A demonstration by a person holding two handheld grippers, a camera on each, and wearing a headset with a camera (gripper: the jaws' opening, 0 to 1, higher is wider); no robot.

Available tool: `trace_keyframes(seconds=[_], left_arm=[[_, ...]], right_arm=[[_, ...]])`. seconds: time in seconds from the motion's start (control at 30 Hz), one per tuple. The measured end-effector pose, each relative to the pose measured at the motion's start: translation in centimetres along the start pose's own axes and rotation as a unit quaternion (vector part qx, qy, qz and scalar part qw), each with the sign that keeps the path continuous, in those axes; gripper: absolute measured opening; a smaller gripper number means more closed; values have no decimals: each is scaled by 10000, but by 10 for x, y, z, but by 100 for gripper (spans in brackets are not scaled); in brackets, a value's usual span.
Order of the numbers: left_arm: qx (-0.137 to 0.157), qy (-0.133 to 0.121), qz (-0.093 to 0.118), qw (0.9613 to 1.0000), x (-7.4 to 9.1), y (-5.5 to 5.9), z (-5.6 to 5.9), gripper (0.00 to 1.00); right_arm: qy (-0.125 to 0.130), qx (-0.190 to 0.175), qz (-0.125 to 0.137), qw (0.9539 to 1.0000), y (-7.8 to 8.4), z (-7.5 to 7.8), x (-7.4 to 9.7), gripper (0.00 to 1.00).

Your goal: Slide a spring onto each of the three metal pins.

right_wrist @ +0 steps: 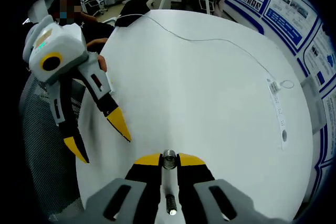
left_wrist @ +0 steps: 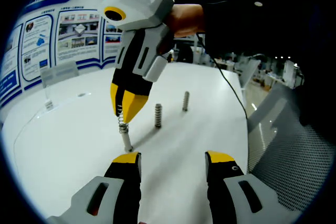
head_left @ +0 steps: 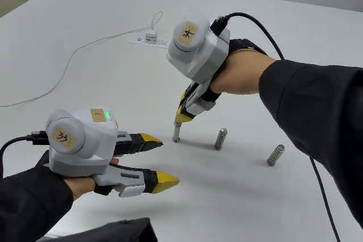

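Metal spring [left_wrist: 122, 119]: grey coil, axis upright, clamped in the right hand-held gripper [head_left: 182, 118] atop the left pin [head_left: 177, 135].
Left gripper view: coils above smooth bare shaft; head view hides coils behind yellow tips.
Middle pin [head_left: 220, 139], right pin [head_left: 275, 155]: coil-sleeved, upright, on matte white bench [head_left: 113, 83].
Left hand-held gripper [head_left: 167, 161]: jaws apart, near.

Right hand-held gripper [left_wrist: 126, 113] pinching spring [left_wrist: 122, 121] atop pin [left_wrist: 126, 141].
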State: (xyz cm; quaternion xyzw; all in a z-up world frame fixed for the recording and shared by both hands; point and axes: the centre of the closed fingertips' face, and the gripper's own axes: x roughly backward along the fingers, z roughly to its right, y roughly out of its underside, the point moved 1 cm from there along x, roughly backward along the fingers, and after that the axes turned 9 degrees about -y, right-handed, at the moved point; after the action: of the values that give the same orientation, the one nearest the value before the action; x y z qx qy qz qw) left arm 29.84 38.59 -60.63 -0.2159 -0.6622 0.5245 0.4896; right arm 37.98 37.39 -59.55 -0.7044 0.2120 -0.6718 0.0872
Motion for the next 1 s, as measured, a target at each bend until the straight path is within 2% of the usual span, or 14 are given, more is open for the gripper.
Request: trace_keyframes(seconds=[0.4,0.77,1.0], left_arm=[[10,-5,-17,10000,0,1,0,50],[26,-9,-33,10000,-1,2,0,50],[23,-6,-41,10000,-1,2,0,50]], right_arm=[[-51,-73,-230,9997,6,-3,-22,12],[-106,-99,-300,9994,10,0,-38,12],[-119,-99,-281,9995,12,0,-42,12]])
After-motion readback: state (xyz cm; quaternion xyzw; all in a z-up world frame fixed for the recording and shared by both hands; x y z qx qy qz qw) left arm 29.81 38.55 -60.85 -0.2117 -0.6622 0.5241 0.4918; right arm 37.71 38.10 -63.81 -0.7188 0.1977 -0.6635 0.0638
